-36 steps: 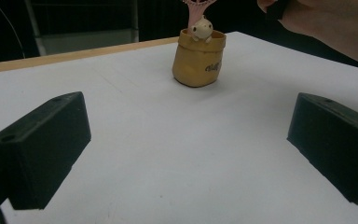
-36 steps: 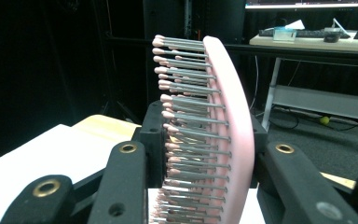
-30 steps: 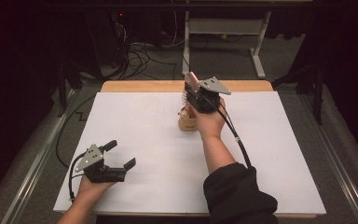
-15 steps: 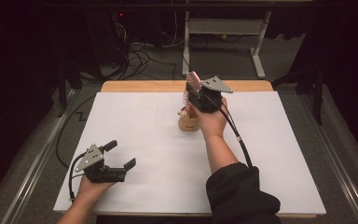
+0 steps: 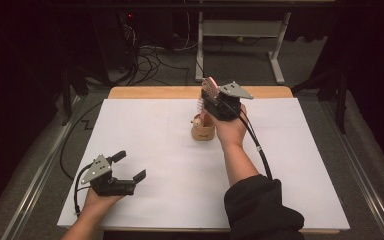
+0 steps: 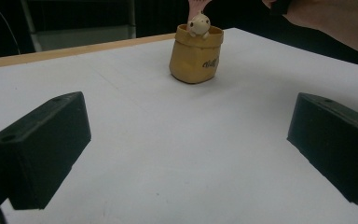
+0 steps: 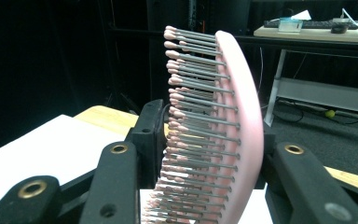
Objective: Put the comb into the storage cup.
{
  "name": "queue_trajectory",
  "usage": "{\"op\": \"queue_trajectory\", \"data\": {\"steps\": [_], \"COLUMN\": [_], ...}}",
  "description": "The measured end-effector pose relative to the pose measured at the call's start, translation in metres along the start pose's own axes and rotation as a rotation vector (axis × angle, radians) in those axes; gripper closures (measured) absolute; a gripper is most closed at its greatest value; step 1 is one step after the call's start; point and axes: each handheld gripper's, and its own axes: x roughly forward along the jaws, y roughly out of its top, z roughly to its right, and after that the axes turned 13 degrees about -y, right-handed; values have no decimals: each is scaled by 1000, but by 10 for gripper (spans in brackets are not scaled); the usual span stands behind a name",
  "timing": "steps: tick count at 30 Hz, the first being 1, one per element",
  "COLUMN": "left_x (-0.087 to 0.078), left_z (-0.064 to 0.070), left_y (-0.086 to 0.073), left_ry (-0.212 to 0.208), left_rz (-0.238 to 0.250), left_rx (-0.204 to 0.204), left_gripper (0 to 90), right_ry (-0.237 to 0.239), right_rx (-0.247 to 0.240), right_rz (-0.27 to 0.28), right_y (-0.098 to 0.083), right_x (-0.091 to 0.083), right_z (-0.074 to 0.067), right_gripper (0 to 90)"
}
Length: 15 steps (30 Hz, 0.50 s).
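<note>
Holding a pink hairbrush (image 7: 223, 135), our right hand-held gripper (image 5: 219, 102) pinches it above a tan pouch (image 6: 196, 55). Its dark writing is unreadable. Our left hand-held gripper (image 5: 130, 167) stays spread.

Dark script lettering on front of tan pot (image 6: 196, 55), toward 4 o'clock of its face; too small and slanted to read with certainty in left gripper view. In high view same pot (image 5: 203, 132) sits at 12 o'clock of white sheet centre; lettering not resolvable there. No other text, label, brand, number or sign legible anywhere in these views.
</note>
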Motion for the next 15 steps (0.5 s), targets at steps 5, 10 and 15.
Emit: {"op": "queue_trajectory", "data": {"steps": [5,10,15], "left_x": [0,0,0], "left_z": [0,0,0], "left_y": [0,0,0], "left_ry": [-3,-3,-2], "left_rz": [2,2,-2], "left_rx": [-1,-1,-1], "left_gripper": [0,0,0], "right_ry": [3,5,6], "right_rx": [0,6,8], "right_rz": [-5,-10,-18], "right_y": [-1,-2,-2], "right_x": [-1,-1,-3], "right_z": [2,5,9], "right_gripper": [589,566,540]}}
